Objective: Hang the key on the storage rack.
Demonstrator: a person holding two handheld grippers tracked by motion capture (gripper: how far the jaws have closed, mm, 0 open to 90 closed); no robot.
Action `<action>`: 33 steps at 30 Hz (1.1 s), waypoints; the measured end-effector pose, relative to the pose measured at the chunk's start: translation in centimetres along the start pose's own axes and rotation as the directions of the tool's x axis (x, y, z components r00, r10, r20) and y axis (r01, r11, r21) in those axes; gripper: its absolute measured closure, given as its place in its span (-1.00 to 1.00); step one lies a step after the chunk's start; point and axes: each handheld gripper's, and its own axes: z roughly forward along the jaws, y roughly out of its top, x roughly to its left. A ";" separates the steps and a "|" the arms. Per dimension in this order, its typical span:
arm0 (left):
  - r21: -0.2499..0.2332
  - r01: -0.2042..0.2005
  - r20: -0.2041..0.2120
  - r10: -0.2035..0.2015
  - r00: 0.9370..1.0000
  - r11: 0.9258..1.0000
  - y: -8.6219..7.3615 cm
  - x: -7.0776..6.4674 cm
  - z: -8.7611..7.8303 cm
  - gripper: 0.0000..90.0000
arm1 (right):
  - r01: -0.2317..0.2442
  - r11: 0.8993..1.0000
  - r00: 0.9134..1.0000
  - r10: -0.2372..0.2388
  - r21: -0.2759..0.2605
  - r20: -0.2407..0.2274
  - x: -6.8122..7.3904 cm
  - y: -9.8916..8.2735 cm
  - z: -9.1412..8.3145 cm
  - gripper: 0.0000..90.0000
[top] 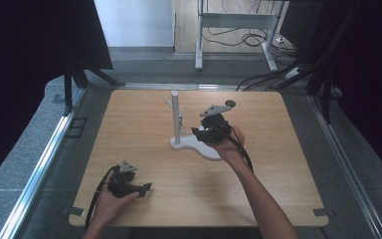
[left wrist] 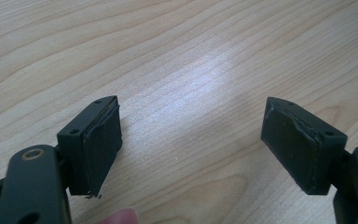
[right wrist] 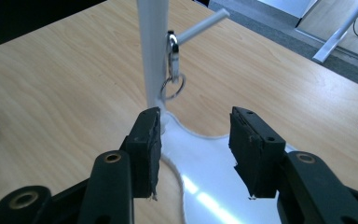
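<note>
A white stand (top: 176,119) with an upright post and side pegs rises from a flat white base (top: 199,146) near the table's middle. A small metal keyring with a clip (right wrist: 172,70) hangs from one peg (right wrist: 200,25) against the post. My right gripper (top: 202,132) is open just right of the post, above the base, its jaws (right wrist: 193,149) apart with nothing between them and the keyring a short way ahead. My left gripper (top: 144,189) rests open near the table's front left; its jaws (left wrist: 191,144) stand wide over bare wood.
The wooden table (top: 129,119) has a round hole (top: 231,103) near its far edge. Black curtains flank both sides. A metal desk frame and cables (top: 238,30) stand on the floor beyond the table.
</note>
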 end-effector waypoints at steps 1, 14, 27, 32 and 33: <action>0.000 0.000 0.000 0.000 1.000 1.000 0.0 0.0 0.0 -0.54 | 0.000 1.000 1.000 0.000 0.000 0.000 0.0 0.0 0.0 0.18; -0.001 -0.008 -0.008 0.008 1.000 1.000 0.1 -0.6 0.1 -0.54 | -0.099 0.993 0.995 0.097 -0.067 -0.037 -1.4 -7.0 -4.7 0.16; -0.001 -0.003 -0.009 0.003 1.000 1.000 0.1 -0.5 -0.1 -0.54 | -0.137 0.990 0.989 0.135 -0.042 -0.056 -1.7 -14.0 -6.0 0.15; 0.003 -0.003 -0.010 0.003 1.000 1.000 0.1 -0.5 0.1 -0.54 | -0.166 0.985 0.984 0.163 -0.039 -0.069 -1.8 -15.6 -5.8 0.14; 0.003 -0.003 -0.010 0.003 1.000 1.000 0.1 -0.5 0.1 -0.54 | -0.166 0.985 0.984 0.163 -0.039 -0.069 -1.8 -15.6 -5.8 0.14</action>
